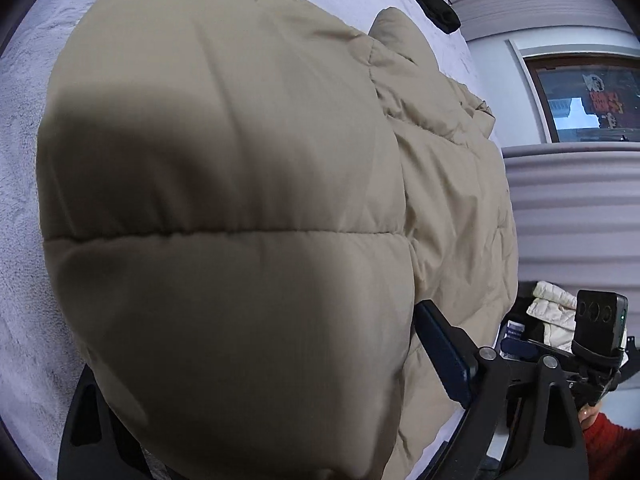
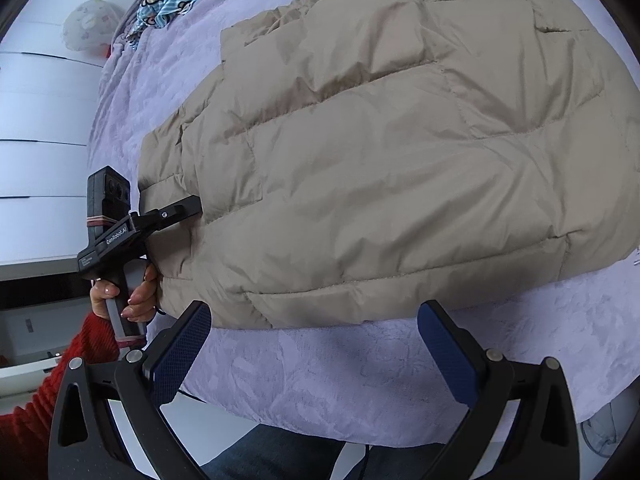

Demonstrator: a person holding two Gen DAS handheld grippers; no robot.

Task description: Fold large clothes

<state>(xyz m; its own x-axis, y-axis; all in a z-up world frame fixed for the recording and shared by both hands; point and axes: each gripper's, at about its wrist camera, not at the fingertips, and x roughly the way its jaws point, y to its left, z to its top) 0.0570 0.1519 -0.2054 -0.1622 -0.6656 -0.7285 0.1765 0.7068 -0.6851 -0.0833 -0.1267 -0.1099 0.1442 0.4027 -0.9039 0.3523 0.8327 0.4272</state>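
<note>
A beige quilted puffer jacket (image 2: 380, 152) is spread across a bed covered by a lilac textured bedspread (image 2: 320, 368), with its lower hem lying near the edge of the bed closest to the person. In the left wrist view a thick padded part of the jacket is seen bulging up between the jaws of the left gripper (image 1: 248, 360), so that one jaw is hidden behind it; the jaws are set wide around this bulk, but whether the pads press on the fabric cannot be told. In the right wrist view that gripper is seen at the jacket's left side, one black finger laid against the fabric and the handle held by a hand (image 2: 132, 296) in a red sleeve. The right gripper (image 2: 316, 344) is held just off the hem, above bare bedspread, its jaws spread fully apart and nothing between them. The task is judged to be at an early to middle stage: one side section appears to be doubled onto the body, while the broad body itself is still laid out at full length and no compact bundle is formed. The remaining folds and a final flattening are judged to be left.
</note>
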